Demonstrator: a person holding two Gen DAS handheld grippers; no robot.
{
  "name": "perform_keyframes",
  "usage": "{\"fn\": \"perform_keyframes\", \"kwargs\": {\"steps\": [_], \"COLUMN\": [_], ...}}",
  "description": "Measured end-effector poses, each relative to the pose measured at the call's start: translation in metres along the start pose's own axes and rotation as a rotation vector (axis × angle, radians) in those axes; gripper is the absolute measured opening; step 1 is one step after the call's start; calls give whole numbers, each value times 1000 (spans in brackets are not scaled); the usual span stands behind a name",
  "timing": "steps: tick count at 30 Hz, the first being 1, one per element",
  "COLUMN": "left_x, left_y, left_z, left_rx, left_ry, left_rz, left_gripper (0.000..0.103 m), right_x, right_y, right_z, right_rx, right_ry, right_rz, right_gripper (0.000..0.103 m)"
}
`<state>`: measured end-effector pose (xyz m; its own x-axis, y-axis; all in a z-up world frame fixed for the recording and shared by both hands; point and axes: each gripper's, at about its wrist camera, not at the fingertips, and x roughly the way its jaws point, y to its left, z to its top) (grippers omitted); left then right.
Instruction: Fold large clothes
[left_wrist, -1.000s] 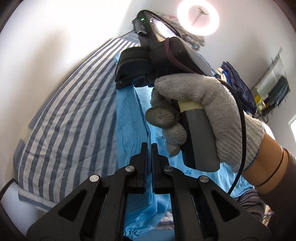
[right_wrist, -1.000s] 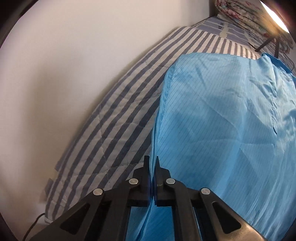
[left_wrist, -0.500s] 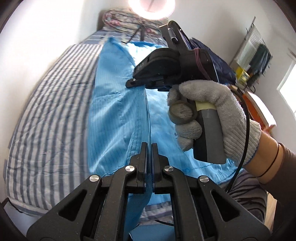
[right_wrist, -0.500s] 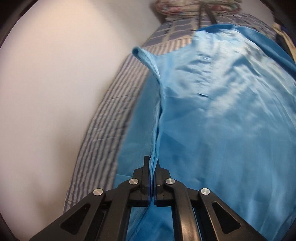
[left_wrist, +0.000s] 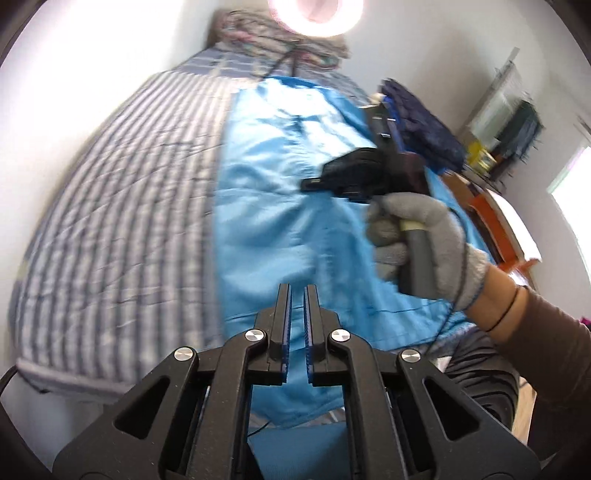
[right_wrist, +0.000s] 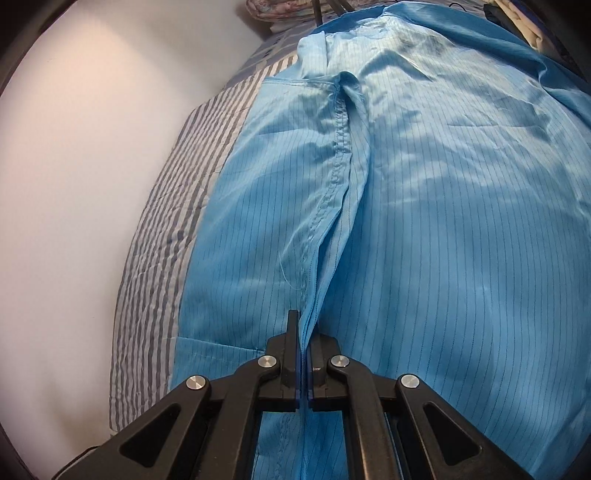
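A large light-blue pinstriped garment (left_wrist: 280, 206) lies spread along a bed; it fills the right wrist view (right_wrist: 424, 221). My left gripper (left_wrist: 297, 295) hangs above its near end, jaws slightly apart with nothing between them. My right gripper (right_wrist: 303, 325) is shut on a seamed fold of the garment and lifts that edge into a ridge. In the left wrist view the right gripper's black body (left_wrist: 354, 177) shows, held by a grey-gloved hand over the garment's right part; its fingertips are hidden.
The bed has a grey-and-white striped cover (left_wrist: 110, 206) against a white wall (right_wrist: 74, 184). A ring light (left_wrist: 314, 14) and folded floral bedding (left_wrist: 258, 33) stand at the far end. A dark blue cloth pile (left_wrist: 421, 125) and an orange piece of furniture (left_wrist: 491, 221) lie to the right.
My left gripper has opened and let go of the garment edge. Both grippers have swung over the garment, and the fold in my right gripper has come down onto it.
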<state>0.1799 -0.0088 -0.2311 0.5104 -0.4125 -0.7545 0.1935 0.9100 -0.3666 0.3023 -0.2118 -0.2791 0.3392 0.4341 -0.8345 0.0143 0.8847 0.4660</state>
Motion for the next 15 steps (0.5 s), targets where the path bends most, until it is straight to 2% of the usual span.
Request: {"fn": "perform_keyframes", "kwargs": {"steps": [3, 6, 11, 13, 15], "left_x": [2, 14, 51, 70, 84], "left_y": [9, 7, 6, 15, 26], "left_z": [-5, -14, -25, -28, -32], "left_rx": [-29, -20, -15, -47, -105], "left_ry": [18, 44, 112, 166, 210], "left_rz": [5, 21, 42, 35, 24], "left_gripper": [4, 4, 4, 4, 4], "right_x": [9, 7, 8, 7, -1], "right_y": [4, 0, 5, 8, 15], "right_z": [5, 4, 0, -1, -3], "right_rx": [-45, -27, -71, -88, -130], "right_ry": [3, 3, 12, 15, -4], "right_rz": [-46, -45, -88, -91, -95], "right_gripper": [0, 0, 0, 4, 25]}}
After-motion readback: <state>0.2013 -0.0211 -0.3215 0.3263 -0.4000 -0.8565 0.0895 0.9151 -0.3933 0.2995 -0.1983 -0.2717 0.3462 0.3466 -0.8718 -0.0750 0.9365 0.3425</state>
